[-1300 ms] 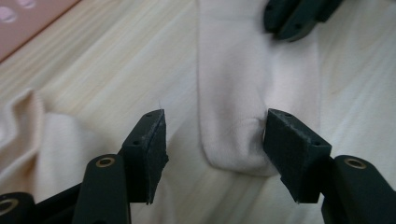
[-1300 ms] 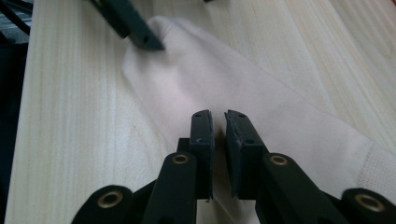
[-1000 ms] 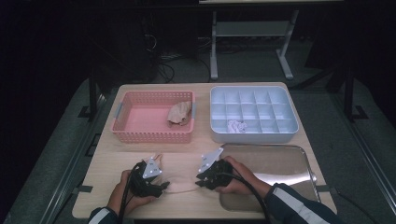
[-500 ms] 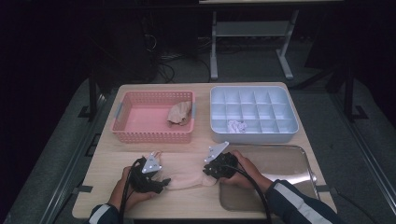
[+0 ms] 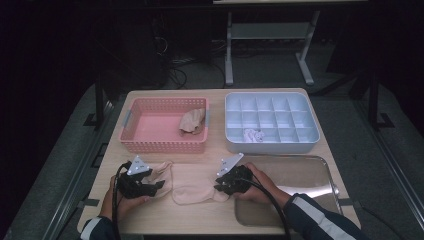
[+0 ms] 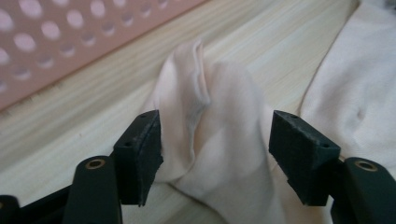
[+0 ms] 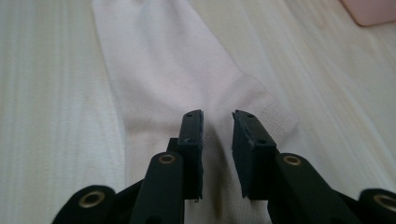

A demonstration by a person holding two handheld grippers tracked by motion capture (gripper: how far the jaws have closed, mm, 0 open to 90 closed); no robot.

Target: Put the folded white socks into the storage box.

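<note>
A pale cream sock [image 5: 192, 185] lies flat on the wooden table between my two grippers. My left gripper [image 5: 159, 184] is at the sock's left end. In the left gripper view the left gripper [image 6: 215, 144] stands open, with a bunched fold of the sock [image 6: 219, 112] rising between the wide jaws; the right pad is clear of it. My right gripper [image 5: 219, 187] is at the sock's right end. In the right gripper view the right gripper [image 7: 218, 135] has just been opening, leaving a narrow gap over the flat sock [image 7: 163, 74], with no cloth pinched.
A pink basket [image 5: 131, 125] at the back left holds a crumpled beige cloth [image 5: 192, 121]. A pale blue divided tray [image 5: 272, 146] at the back right has a small white bundle [image 5: 252, 135] in one compartment. A metal tray [image 5: 300, 172] lies under my right forearm.
My left gripper has moved to the left, and the sock now lies spread out between the two grippers. The right gripper has shifted slightly right.
</note>
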